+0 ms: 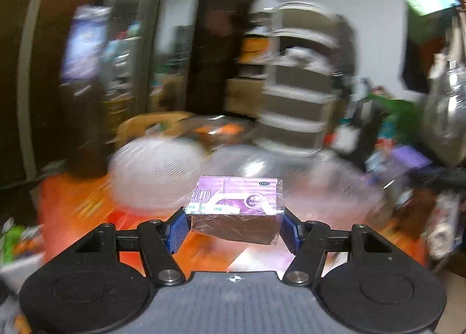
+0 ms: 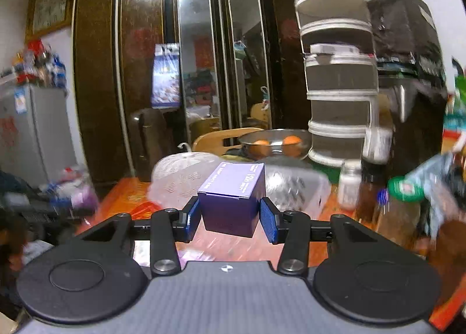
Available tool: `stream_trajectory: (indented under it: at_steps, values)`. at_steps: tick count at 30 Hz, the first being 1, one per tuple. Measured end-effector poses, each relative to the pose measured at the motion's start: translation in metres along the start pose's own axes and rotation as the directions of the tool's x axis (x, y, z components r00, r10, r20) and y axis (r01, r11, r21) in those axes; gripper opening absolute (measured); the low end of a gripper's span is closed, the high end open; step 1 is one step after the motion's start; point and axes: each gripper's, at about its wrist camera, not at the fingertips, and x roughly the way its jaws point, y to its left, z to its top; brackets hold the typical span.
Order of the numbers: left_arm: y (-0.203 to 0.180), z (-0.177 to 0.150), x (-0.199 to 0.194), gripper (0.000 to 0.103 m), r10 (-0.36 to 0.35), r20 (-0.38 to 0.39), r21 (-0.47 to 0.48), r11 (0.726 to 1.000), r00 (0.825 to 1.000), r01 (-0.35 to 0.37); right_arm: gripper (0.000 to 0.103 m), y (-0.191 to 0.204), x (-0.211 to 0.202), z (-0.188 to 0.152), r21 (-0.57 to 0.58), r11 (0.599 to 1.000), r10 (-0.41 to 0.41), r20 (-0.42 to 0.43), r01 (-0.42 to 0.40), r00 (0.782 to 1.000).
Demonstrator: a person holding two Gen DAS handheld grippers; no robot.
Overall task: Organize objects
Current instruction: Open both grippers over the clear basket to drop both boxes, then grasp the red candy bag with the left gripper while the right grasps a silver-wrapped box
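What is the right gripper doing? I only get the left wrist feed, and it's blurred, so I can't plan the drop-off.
Observer: The right gripper holds a blue-purple box between its pads.
Operator: Anything sharp behind it?
Observer: A metal bowl with two oranges sits on the table.
Operator: And the shelf tower?
Observer: The tiered clear organizer stands right of the bowl, one flat box on an upper tier.

Black linkage arms, silver screws, ribbed blue pads [image 1: 177, 230], grey body.
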Motion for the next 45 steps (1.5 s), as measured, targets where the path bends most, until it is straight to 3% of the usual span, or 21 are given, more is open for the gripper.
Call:
stream_trajectory:
  at_steps: [2,4,8,9,11,12,14,17,21,24,27,30,34,41,45]
  values:
    - [-0.021,0.032,0.036,0.068,-0.028,-0.052,0.018,0.999,0.998,0.029,0.048,-0.001,0.037,0.016,-0.011,1.000,-0.002,-0.091,0.001,0.996]
    - [-0.032,0.050,0.080,0.068,-0.016,-0.162,0.019,1.000,0.987,0.020,0.048,-0.004,0.065,0.023,-0.005,1.000,-0.014,-0.167,0.013,0.986]
    - [-0.042,0.049,0.132,0.068,-0.008,-0.294,0.011,1.000,0.956,0.012,0.049,-0.009,0.098,0.021,-0.016,1.000,-0.026,-0.272,0.022,0.962]
    - [-0.043,0.045,0.137,0.068,-0.001,-0.302,0.017,1.000,0.953,0.007,0.050,-0.011,0.101,0.018,-0.013,1.000,-0.024,-0.283,0.021,0.959]
    - [-0.044,0.039,0.139,0.070,-0.011,-0.295,0.011,1.000,0.955,0.015,0.070,-0.012,0.102,0.014,-0.007,1.000,-0.025,-0.283,0.024,0.959]
    - [-0.041,0.037,0.136,0.078,-0.019,-0.281,-0.005,1.000,0.960,0.018,0.076,-0.012,0.099,0.013,-0.001,1.000,-0.022,-0.269,0.023,0.963]
    - [-0.037,0.031,0.123,0.090,-0.038,-0.239,-0.030,0.999,0.970,0.032,0.086,-0.009,0.087,0.014,-0.008,1.000,-0.021,-0.232,0.020,0.973]
    - [-0.027,0.022,0.090,0.094,-0.078,-0.143,-0.061,0.996,0.987,0.070,0.103,-0.006,0.053,0.012,-0.024,0.999,-0.031,-0.149,0.027,0.988]
    - [-0.017,-0.015,0.034,0.103,-0.113,-0.027,-0.060,0.992,0.993,0.111,0.103,-0.005,-0.013,-0.021,-0.003,1.000,0.003,-0.028,-0.003,1.000]
    - [-0.008,-0.055,-0.006,0.103,-0.067,-0.017,-0.047,0.997,0.998,0.066,0.103,-0.004,-0.057,-0.068,0.056,0.998,-0.026,0.026,0.025,0.999]
    - [0.006,-0.093,-0.039,0.103,-0.047,-0.036,-0.099,0.994,0.998,0.043,0.103,-0.004,-0.082,-0.116,0.115,0.991,-0.070,0.025,0.066,0.997]
    - [0.018,-0.125,-0.056,0.103,-0.027,-0.072,-0.163,0.986,0.997,0.015,0.103,-0.004,-0.084,-0.150,0.165,0.982,-0.085,-0.020,0.087,0.996]
    - [0.020,-0.142,-0.056,0.097,0.047,-0.130,-0.145,0.987,0.990,-0.066,0.090,0.001,-0.065,-0.164,0.112,0.990,-0.069,-0.095,0.080,0.993]
    - [0.014,-0.145,-0.042,0.095,0.048,-0.185,-0.123,0.990,0.982,-0.072,0.089,-0.001,-0.029,-0.167,0.083,0.995,-0.033,-0.163,0.047,0.986]
    - [0.010,-0.149,-0.035,0.095,0.043,-0.215,-0.104,0.992,0.976,-0.067,0.087,0.005,-0.026,-0.169,0.070,0.997,-0.031,-0.148,0.042,0.988]
